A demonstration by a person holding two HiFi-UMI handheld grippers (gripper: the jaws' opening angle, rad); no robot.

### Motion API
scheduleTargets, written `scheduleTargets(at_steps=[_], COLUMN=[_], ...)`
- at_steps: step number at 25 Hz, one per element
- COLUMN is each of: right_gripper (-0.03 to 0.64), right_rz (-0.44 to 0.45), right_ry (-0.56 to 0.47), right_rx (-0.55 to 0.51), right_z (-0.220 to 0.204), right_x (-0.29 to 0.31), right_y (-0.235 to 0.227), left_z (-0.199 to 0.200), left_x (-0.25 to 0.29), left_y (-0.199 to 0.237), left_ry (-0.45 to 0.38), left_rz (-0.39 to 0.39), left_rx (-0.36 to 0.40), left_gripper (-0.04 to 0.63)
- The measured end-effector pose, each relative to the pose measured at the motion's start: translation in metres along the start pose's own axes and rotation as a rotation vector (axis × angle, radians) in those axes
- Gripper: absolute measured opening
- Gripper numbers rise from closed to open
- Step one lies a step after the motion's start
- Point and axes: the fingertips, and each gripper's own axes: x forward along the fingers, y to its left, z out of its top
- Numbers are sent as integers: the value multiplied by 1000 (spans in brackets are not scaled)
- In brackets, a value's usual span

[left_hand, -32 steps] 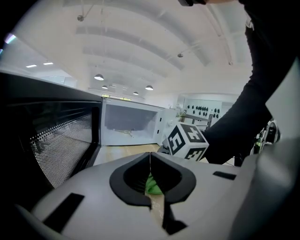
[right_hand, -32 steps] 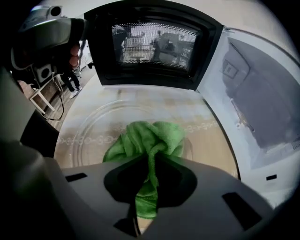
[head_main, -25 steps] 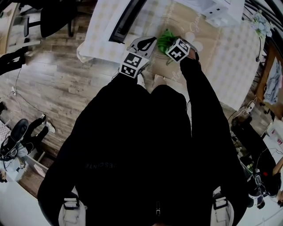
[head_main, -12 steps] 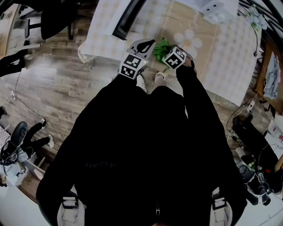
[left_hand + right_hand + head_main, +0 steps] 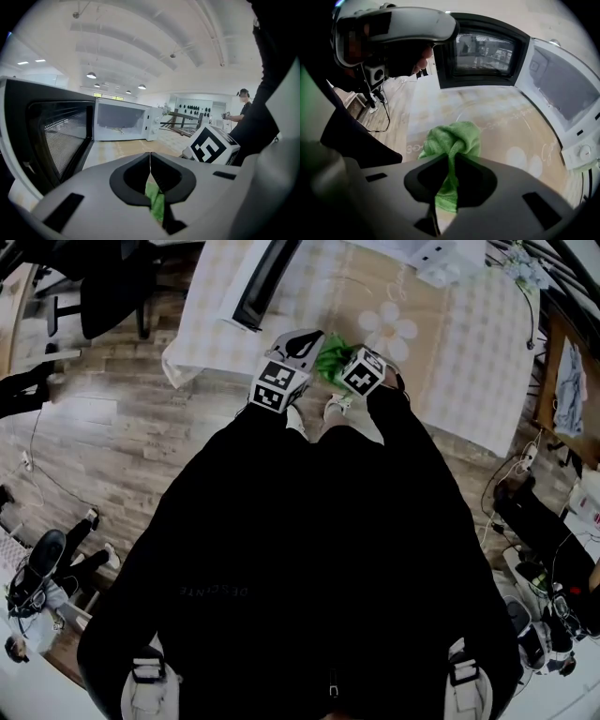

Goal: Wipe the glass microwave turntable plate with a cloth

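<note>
Right gripper (image 5: 452, 158) is clamped on green cloth (image 5: 451, 137), which is bunched at the near left edge of glass plate (image 5: 506, 124). Plate is seen faintly over table (image 5: 469, 343), near open microwave (image 5: 562, 93). Left gripper (image 5: 150, 158) jaws are held together, just left of cloth.

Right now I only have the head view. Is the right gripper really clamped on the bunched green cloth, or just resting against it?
Observer: Clamped. The right gripper view shows the right gripper with its jaws shut on the bunched green cloth.
Operator: And the thing I'm meant to wipe?
Observer: The clear round glass turntable plate shows faintly just beyond the cloth, in front of the open white microwave.
Operator: What about my other tool?
Observer: The left gripper has its jaws together in its own view; I can make out nothing between them.
</note>
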Motion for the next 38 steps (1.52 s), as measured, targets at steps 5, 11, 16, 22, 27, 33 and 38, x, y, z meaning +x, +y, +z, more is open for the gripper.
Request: scheduleTargets(at_steps=[5,11,16,22,27,33,38], right_gripper=[58,58,58,60,61,63,58], right_rz=[-51,-175,-200,-209,-213,-200,-186], right_ry=[-39,-106,-126,-113,-84,-29,-23], right_rx=[7,-17,-16,-29,-64,-75,-64], right_z=[8,19,26,30,30,19,8], right_x=[-20,-50,-63,-55,-36,-6,6], right_y=[-34,-93,-139,-183,-206,-214,-209], left_z=[13,22,47,68,74,73,72], left_x=[14,34,54,75,89,97,94], left_y=[2,7,11,18,19,22,21], left_ry=[-19,-32,-74,-111,-104,-93,-91], left_rz=[-4,0,-1,8,16,25,28], left_rx=[3,-10,1,2,23,20,13], left_gripper=[20,21,21,20,20,20,20])
